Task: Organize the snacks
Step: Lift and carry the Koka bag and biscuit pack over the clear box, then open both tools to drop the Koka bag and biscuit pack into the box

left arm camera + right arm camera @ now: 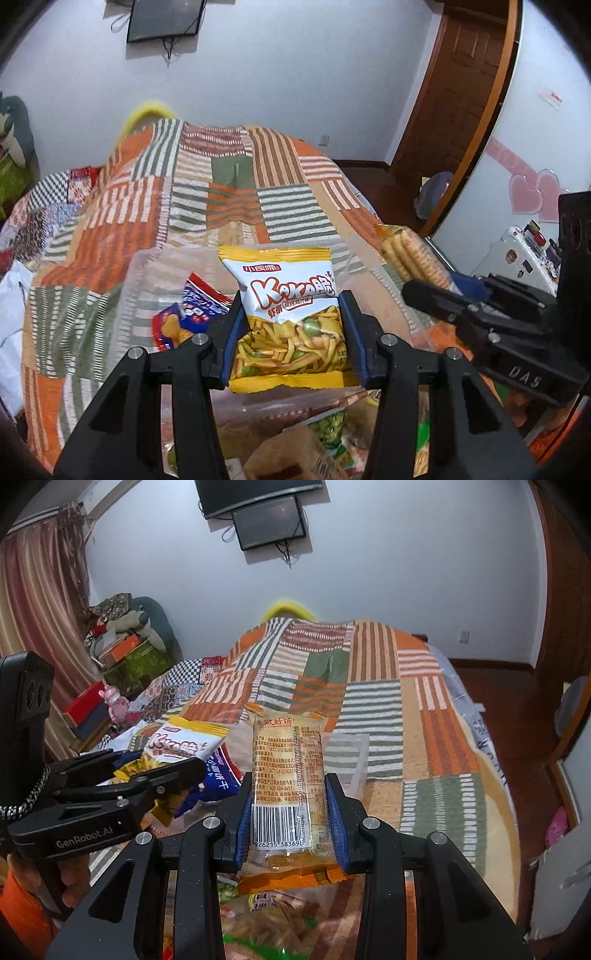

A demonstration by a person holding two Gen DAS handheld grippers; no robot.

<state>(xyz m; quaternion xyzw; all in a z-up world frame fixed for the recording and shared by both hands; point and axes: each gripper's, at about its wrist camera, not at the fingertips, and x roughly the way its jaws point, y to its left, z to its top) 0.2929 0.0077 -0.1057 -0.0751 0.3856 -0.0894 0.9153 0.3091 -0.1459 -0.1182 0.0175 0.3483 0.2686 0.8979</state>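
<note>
My left gripper (291,306) is shut on a yellow and white KAKA shrimp-strip bag (286,314) and holds it above a clear plastic bin (147,266) on the bed. A blue and red snack bag (192,310) lies in the bin. My right gripper (288,786) is shut on a long clear pack of rice crackers (288,775), held up over the bed. Each gripper shows in the other's view: the right gripper (421,291) with the crackers (402,254), and the left gripper (192,764) with the KAKA bag (181,746).
A patchwork striped blanket (369,686) covers the bed. Several more snack packs (325,435) lie below my grippers. The clear bin (351,760) sits ahead of the right gripper. A wooden door (450,110), a fridge (517,254) and cluttered boxes (122,653) stand around the bed.
</note>
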